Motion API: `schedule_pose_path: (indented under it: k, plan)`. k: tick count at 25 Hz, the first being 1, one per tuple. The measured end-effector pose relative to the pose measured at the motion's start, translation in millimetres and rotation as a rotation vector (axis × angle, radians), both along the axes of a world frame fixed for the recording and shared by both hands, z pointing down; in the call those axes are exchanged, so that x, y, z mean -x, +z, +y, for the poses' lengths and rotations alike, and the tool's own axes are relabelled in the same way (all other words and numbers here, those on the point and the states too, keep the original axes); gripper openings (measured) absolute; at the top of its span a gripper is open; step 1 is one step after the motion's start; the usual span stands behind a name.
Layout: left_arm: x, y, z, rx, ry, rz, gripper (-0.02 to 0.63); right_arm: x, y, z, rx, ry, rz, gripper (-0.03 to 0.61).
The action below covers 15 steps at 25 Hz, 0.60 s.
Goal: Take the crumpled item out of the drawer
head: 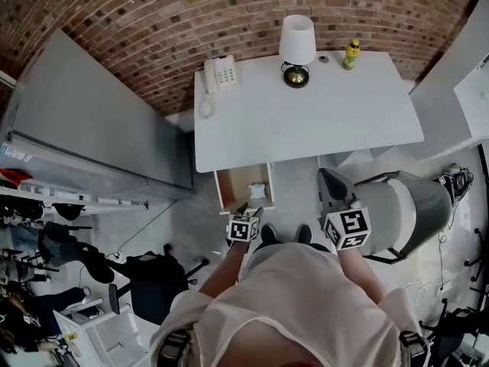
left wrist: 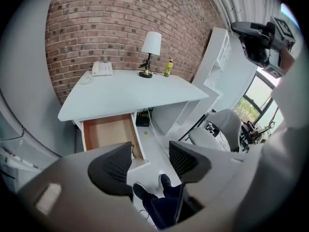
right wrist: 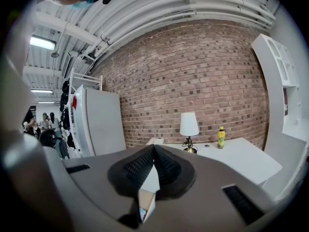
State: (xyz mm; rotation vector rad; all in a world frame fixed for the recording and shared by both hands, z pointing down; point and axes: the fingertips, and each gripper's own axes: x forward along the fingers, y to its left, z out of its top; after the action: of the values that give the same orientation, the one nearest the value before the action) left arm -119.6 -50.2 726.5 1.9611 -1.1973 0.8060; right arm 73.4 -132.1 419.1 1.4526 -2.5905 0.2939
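The drawer (head: 243,187) under the white desk (head: 306,121) stands pulled out. A pale crumpled item (head: 257,191) lies at its right side in the head view. My left gripper (head: 246,214) hovers just in front of the drawer's front edge. In the left gripper view, the left gripper (left wrist: 150,159) is open with nothing between its pads, and the drawer (left wrist: 108,132) shows a bare brown floor, its near part hidden behind the left jaw. My right gripper (head: 330,183) is off to the right of the drawer; in its own view the right gripper (right wrist: 153,153) is shut and holds nothing.
On the desk stand a lamp (head: 296,48), a white telephone (head: 220,73) and a yellow bottle (head: 351,53). A grey office chair (head: 405,212) is at the right. A tall grey cabinet (head: 92,121) is at the left. The person's shoes (head: 283,235) are on the floor before the drawer.
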Motion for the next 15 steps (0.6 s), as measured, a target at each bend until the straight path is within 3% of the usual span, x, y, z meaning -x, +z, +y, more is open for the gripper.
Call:
schedule_pose_path:
  k: [3, 15]
  plan:
    - [-0.3, 11.3, 1.0, 0.045, -0.006, 0.014, 0.253, 0.4, 1.4, 0.2, 0.002, -0.003, 0.002, 0.008]
    - [6.5, 59.9, -12.2, 0.116, -0.053, 0.0, 0.253, -3.5, 21.7, -11.8, 0.017, -0.015, 0.01, 0.008]
